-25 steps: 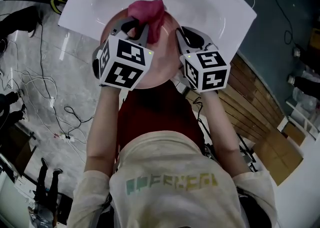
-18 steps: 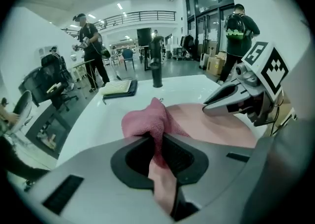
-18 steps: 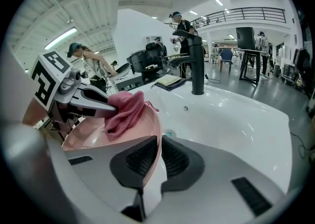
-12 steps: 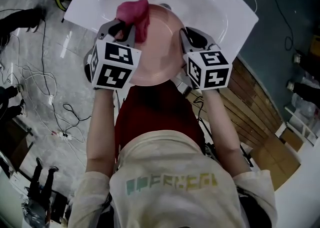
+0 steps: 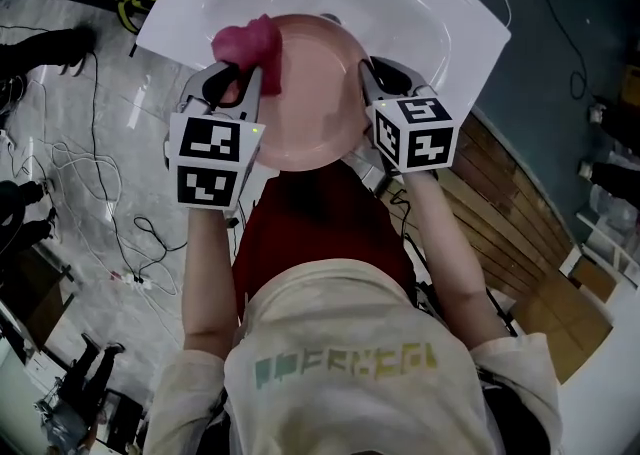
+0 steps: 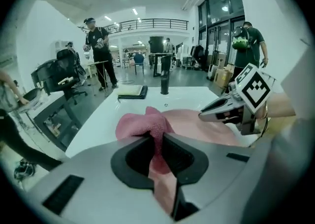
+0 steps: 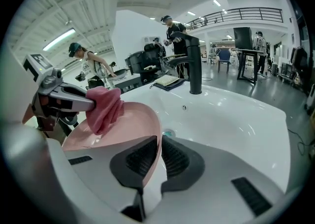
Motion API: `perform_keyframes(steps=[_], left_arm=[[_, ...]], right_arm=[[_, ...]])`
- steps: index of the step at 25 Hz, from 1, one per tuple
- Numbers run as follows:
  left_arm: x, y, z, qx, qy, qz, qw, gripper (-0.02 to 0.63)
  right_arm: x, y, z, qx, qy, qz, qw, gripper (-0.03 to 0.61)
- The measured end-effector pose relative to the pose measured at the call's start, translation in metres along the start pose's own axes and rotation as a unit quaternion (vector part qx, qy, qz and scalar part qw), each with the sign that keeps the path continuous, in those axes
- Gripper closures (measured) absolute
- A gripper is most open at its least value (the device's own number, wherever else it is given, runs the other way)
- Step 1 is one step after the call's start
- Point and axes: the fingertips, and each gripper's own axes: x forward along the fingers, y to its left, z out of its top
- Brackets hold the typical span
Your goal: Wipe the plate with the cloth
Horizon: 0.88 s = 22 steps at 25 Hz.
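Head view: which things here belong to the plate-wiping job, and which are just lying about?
In the job: pink plate, gripped at its rim by the right gripper; pink cloth, clamped in the left gripper.
Lying about: black tap, dark notebook on the basin, floor cables.

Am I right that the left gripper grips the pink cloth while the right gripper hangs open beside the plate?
No: the right gripper view shows the right gripper shut on the plate rim. The left gripper does grip the cloth.
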Motion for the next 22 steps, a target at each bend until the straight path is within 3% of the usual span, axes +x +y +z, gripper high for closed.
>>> perform_keyframes(steps=[5,13,16,22], left_arm=[[0.007,-0.047,0.017,-0.008,-0.025,-0.069,0.9973,0.554],[0.038,-0.11,0.013,0.014,0.005,-0.138,0.9903,0.552],[0.05,-0.122,0.011,0.035,0.018,-0.143,0.989,0.552],[0.053,-0.112,0.0,0.071,0.045,-0.113,0.9901,0.552]], right_arm=[[-0.002,-0.001,0.001,0.003,-0.003,-0.001,1.0,0.522],[-0.004,-0.001,0.003,0.006,-0.008,0.0,1.0,0.523],[-0.005,-0.004,0.0,0.009,-0.006,0.001,1.0,0.523],[-0.005,-0.006,-0.002,0.007,-0.005,0.002,1.0,0.522]])
